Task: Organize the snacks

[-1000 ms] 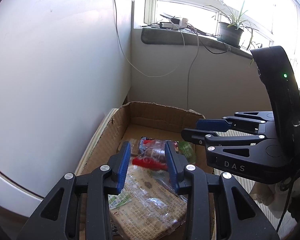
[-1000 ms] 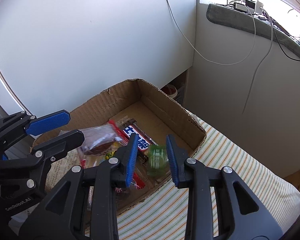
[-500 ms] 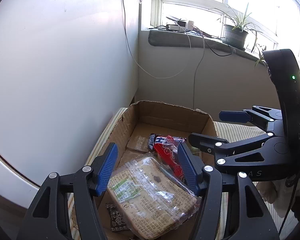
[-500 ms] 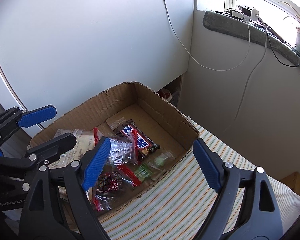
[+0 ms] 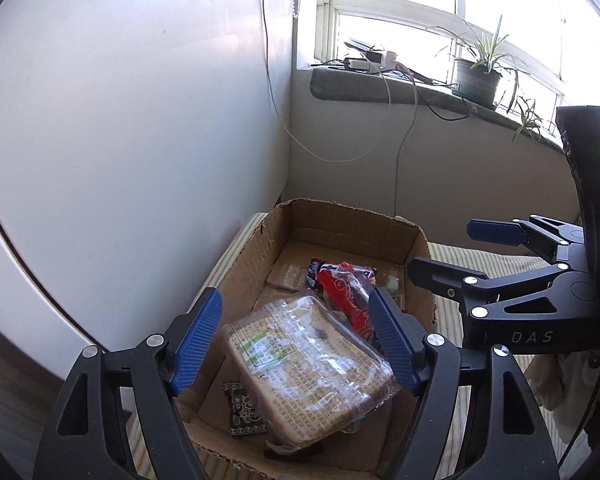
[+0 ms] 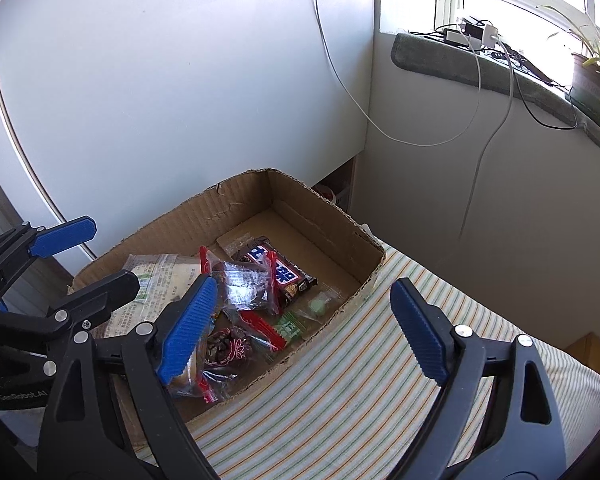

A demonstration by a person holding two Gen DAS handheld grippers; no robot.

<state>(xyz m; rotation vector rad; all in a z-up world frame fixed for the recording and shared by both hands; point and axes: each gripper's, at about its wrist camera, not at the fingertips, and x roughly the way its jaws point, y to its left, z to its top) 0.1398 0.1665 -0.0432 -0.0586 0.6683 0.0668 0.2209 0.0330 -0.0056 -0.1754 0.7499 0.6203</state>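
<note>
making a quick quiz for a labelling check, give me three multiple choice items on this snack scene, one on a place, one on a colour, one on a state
1. Where do the snacks lie?
A. on the windowsill
B. inside the cardboard box
C. on the striped cloth

2. What colour are the gripper pads?
A. blue
B. yellow
C. white

3. What is between the right gripper fingers?
A. the chocolate bar
B. the plant pot
C. nothing, its jaws are opening

Answers: 1 B, every packet sits within the box walls. 2 A, the ribbed pads are blue. 3 C, the fingers stand wide apart over box and cloth, gripping nothing.
</note>
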